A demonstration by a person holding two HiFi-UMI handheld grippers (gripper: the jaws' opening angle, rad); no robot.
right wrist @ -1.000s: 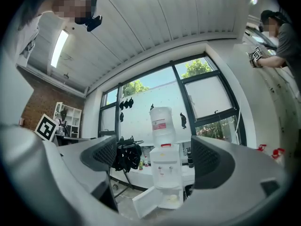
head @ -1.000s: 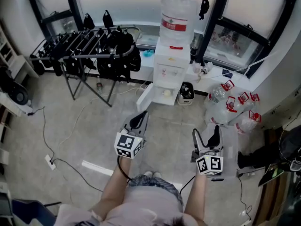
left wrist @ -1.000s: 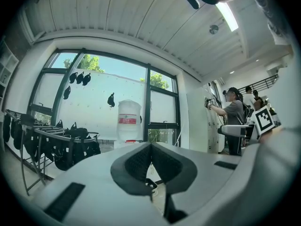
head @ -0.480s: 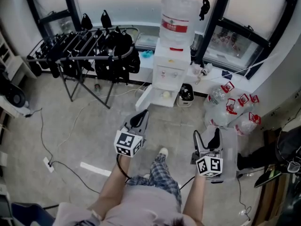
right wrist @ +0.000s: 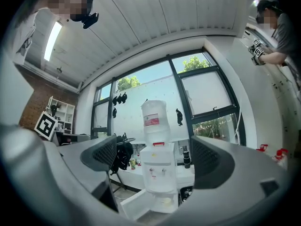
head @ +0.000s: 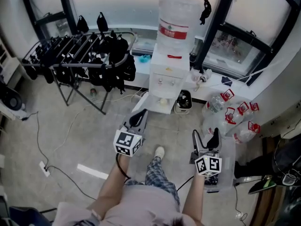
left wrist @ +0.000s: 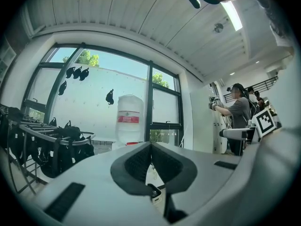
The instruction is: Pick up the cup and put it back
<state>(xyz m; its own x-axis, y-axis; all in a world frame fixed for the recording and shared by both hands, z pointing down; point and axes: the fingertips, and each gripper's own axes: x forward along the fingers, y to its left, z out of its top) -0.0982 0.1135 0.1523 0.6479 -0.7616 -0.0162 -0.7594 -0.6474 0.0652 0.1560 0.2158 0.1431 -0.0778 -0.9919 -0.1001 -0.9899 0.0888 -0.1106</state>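
Though tiny, cup [head: 163, 101] orientation indiscernible

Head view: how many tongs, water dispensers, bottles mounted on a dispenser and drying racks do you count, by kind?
tongs: 2 (left tongs shut, right tongs open, both empty)
water dispenser: 1
bottle mounted on it: 1
drying rack: 1
Total: 5

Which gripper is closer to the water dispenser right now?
Left, it seems. The left gripper is in front of the water dispenser, slightly left of it; the right gripper sits further back, off to its right.
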